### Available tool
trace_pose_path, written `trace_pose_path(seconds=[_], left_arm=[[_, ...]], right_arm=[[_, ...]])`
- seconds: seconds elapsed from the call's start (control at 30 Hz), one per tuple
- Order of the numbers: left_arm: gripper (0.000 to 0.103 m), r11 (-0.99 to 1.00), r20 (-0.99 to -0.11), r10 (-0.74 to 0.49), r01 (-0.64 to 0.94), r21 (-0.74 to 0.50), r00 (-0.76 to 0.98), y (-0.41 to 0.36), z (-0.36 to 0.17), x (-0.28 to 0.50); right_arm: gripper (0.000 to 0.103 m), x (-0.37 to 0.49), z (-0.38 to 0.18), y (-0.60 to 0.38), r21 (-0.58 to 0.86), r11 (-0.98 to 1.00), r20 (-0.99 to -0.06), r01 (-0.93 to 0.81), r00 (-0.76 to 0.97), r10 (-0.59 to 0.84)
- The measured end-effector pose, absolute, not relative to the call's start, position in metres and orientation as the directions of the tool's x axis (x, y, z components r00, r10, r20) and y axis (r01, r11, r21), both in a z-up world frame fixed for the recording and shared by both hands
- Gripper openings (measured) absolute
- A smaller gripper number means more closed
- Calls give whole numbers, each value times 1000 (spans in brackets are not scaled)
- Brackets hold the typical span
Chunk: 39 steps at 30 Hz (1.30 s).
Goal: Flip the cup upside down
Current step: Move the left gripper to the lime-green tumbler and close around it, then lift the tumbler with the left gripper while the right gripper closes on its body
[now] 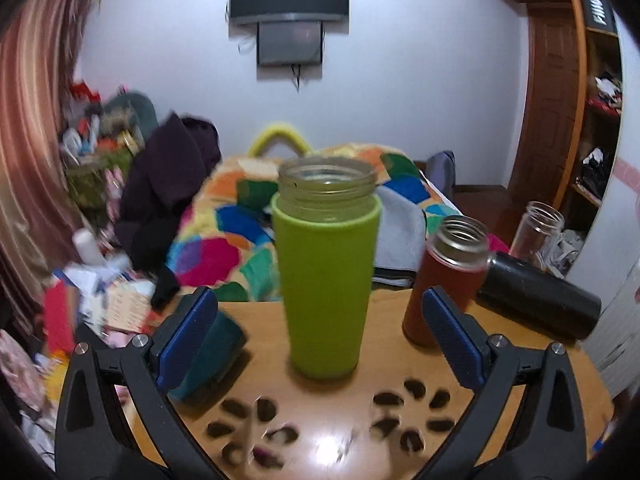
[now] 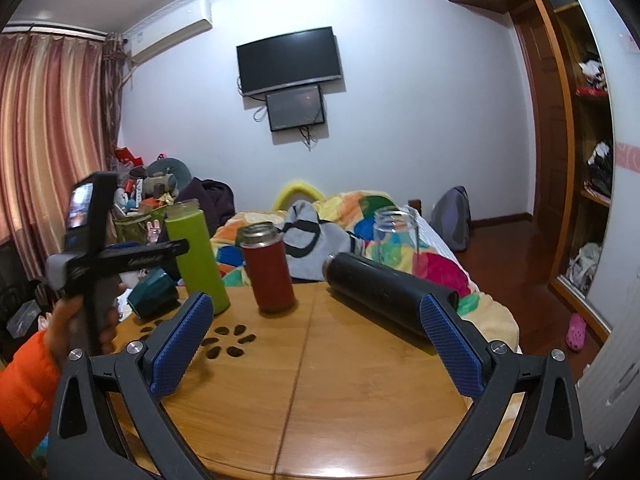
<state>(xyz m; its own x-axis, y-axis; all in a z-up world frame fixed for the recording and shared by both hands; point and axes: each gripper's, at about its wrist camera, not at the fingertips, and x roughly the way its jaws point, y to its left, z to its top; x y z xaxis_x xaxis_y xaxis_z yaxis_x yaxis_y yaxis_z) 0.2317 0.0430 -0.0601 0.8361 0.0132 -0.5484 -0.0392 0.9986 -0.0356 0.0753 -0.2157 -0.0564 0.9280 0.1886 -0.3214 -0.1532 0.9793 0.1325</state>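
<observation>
The round wooden desk carries every container. The green cup stands upright, mouth up, centred ahead of the left gripper, whose jaws are apart and clear of it. The right gripper is likewise spread, holding nothing. The black bottle lies on its side; the red bottle stands upright.

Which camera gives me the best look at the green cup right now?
The left wrist view. The green cup stands upright, dead centre and close, between the open fingers of the left tool, its open glass rim plain. The right wrist view shows it smaller, off to the left, partly behind the other tool's body.
</observation>
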Motion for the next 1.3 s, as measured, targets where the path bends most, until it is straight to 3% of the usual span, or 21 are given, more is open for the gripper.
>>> trace_pose_path(seconds=[0.13,0.2,0.3,0.53,0.8,1.13,1.3], left_arm=[[98,996,-566,4,-50,-67,824,45,-70,261],[75,998,-576,-6,-33,-57,818,40,-71,269],[63,999,-587,36,-53,-12,809,35,-74,273],[63,999,-611,-35,14,-40,791,43,-68,256],[63,979,-610,-122,195,54,783,5,-61,194],[63,908,-638,-347,416,-46,687,-32,-51,138],[63,890,-631,-386,451,-64,673,-40,-50,130]], right_arm=[[103,82,-65,-225,138,982,-348,-129,922,170],[103,84,-69,-228,139,983,-358,-123,919,165],[103,87,-72,-230,150,981,-370,-120,914,168],[103,86,-72,-230,134,984,-367,-119,916,161],[103,84,-72,-220,113,984,-365,-138,915,170],[103,70,-72,-209,72,985,-367,-157,914,172],[103,68,-76,-207,65,984,-377,-165,909,177]])
